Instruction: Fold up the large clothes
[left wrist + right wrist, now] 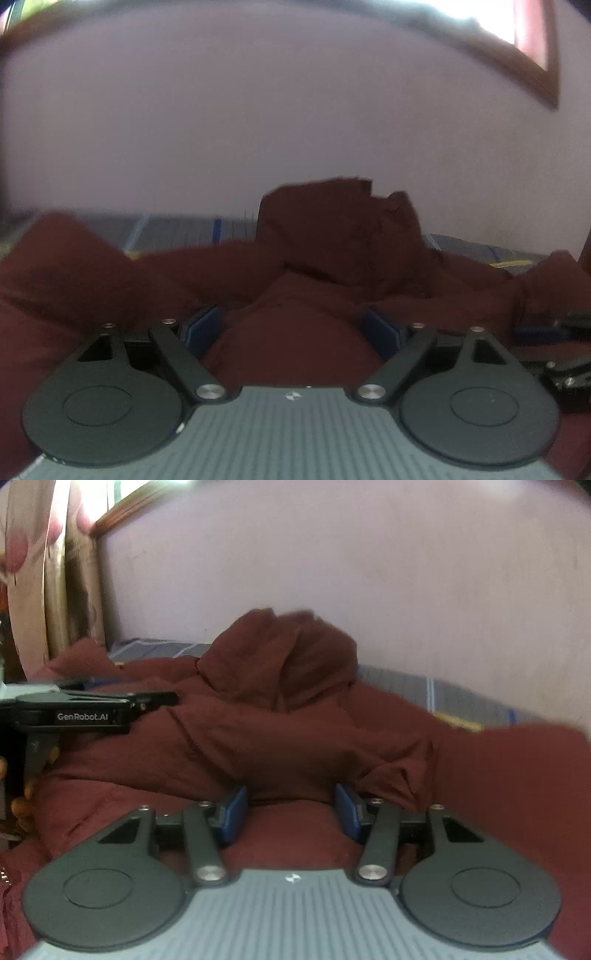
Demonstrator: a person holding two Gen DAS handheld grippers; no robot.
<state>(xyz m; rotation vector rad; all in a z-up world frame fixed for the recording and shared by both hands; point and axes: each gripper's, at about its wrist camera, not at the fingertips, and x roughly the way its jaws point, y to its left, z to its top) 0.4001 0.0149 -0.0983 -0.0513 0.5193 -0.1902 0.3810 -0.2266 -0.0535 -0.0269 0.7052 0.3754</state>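
Across the lower half of the left wrist view, a large dark maroon cloth garment (295,266) lies rumpled on a blue-grey striped bed cover (177,229), rising to a bunched peak at about one o'clock from the frame's centre. At six o'clock the left gripper (293,328), black-armed with blue pads, sits low in the fabric with its jaws spread wide; a rounded fold of the garment swells up between the blue fingertips (205,326) without being pinched, so this gripper is released. A plain pale lilac wall (258,110) fills the upper view, and a brown wooden window frame (532,70) crosses the two o'clock corner. At three o'clock, dark parts of the other tool show at the edge, blurred. From the right wrist view, the same maroon garment (303,731) covers the bed, heaped highest at twelve o'clock against the wall (369,572), with a strip of striped cover (406,686) visible at two o'clock. The right gripper (291,812) at six o'clock likewise has its jaws apart, cloth bulging between the blue pads (234,814) but not clamped; it is released too. At nine o'clock the left gripper (155,699), marked with white lettering, lies over the fabric seen side-on. A floral beige curtain (48,572) hangs at ten o'clock beside the wooden frame (122,509).
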